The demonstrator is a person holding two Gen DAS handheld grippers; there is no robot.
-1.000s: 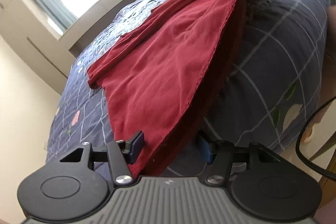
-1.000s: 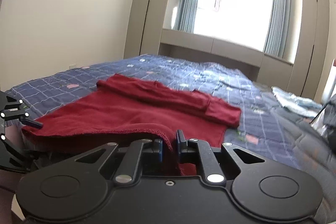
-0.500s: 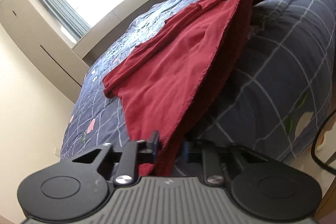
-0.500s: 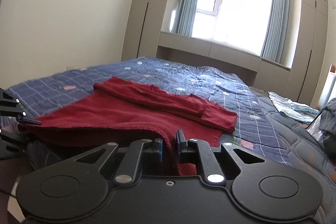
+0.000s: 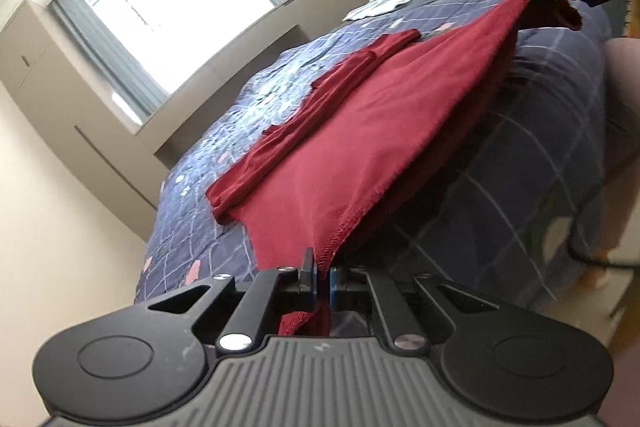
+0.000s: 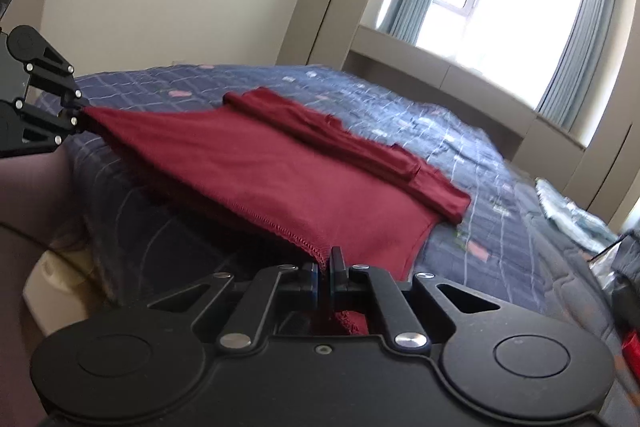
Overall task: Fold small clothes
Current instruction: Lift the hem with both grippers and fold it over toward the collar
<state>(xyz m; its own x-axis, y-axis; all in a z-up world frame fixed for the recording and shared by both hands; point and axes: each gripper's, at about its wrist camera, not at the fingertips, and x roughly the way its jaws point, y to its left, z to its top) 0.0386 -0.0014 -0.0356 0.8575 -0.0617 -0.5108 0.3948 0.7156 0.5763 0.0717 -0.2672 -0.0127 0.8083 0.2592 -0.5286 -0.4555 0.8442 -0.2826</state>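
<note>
My left gripper has just snapped together on the near corner of the red garment, hem pinched tight between the jaws. My right gripper is pressed together on the other hem corner, cloth bunched behind the pads. The hem runs taut between the two, lifted off the edge of the bed, while the rest of the garment lies flat on the blue checked cover with its sleeves folded in along the far side. A pale bundle sits further along the bed, probably more clothes, though it's blurred. The window glares bright behind.
</note>
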